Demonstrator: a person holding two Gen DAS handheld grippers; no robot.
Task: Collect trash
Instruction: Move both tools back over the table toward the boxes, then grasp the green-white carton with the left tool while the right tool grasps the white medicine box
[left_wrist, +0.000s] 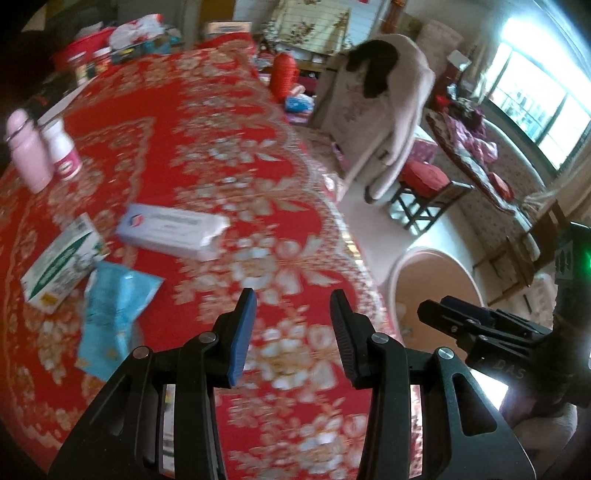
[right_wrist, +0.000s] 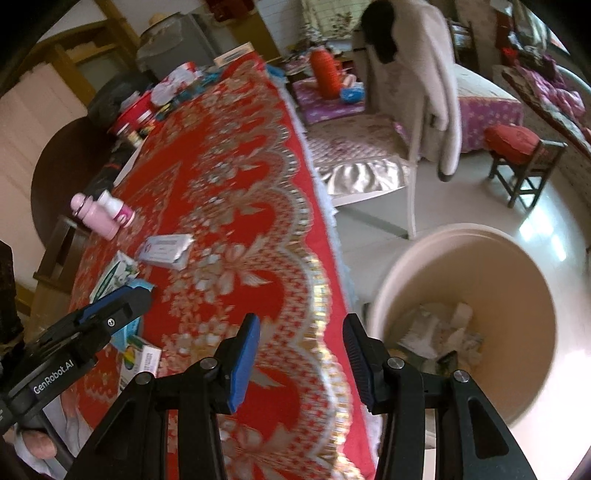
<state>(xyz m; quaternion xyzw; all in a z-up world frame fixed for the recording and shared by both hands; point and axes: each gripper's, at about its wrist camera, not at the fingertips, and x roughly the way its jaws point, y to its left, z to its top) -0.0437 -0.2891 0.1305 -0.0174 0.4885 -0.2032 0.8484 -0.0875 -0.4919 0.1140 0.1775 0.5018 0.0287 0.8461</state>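
My left gripper is open and empty above the red floral tablecloth. To its left lie a torn blue wrapper, a green-and-white carton and a flattened white box. My right gripper is open and empty over the table's right edge, beside a beige waste bin on the floor that holds crumpled paper. The bin also shows in the left wrist view. The white box, carton and another small box show in the right wrist view.
A pink bottle and a white pill bottle stand at the table's left. Clutter and a red tin sit at the far end. A chair draped with a coat and a stool stand right of the table.
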